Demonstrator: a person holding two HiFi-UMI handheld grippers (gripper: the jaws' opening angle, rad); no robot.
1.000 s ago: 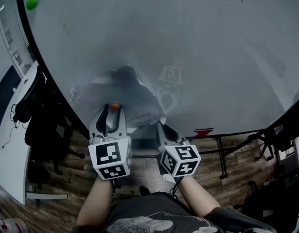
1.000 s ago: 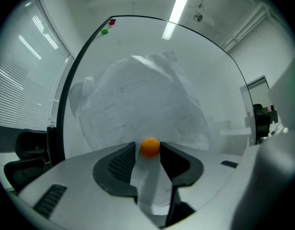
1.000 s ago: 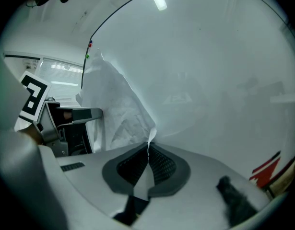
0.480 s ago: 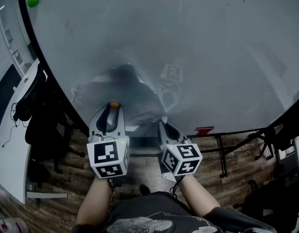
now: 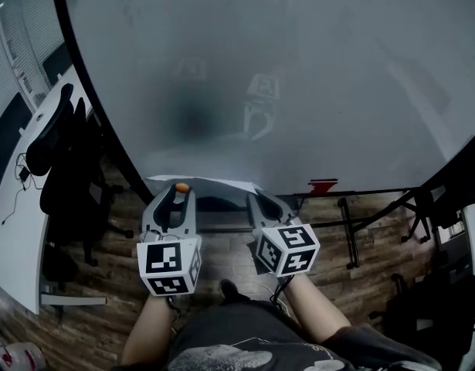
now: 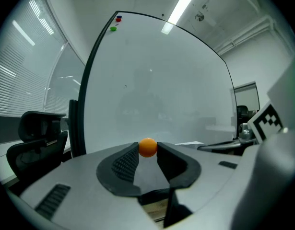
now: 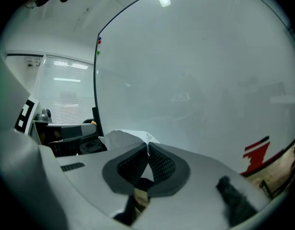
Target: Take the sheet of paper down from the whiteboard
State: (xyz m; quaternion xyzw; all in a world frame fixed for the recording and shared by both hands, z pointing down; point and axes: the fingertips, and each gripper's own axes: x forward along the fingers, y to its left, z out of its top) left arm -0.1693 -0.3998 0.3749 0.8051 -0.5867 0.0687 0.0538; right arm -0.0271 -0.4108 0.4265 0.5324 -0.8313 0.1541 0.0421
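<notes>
Left gripper [image 5: 179, 194] and right gripper [image 5: 254, 199]: pale grey moulded shells with a dark grey collar around the jaws. Pads [image 6: 124, 163] are black with a fine cross-hatch texture. Each gripper carries a white cube [image 5: 169, 263] with black square markers. A thin dark cable [image 5: 277, 298] runs under the right cube. The person wears a dark short-sleeved T-shirt [image 5: 237, 350] with a pale chest print.

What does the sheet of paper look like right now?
The sheet of paper is white, thin and crumpled, with bent edges. The right claw is shut on one edge and holds it in the air, in front of the lower part of the whiteboard, not flat against it. In the head view it lies almost level between the two claws. The left claw, pinching an orange ball, is beside it; I cannot tell whether they touch.
</notes>
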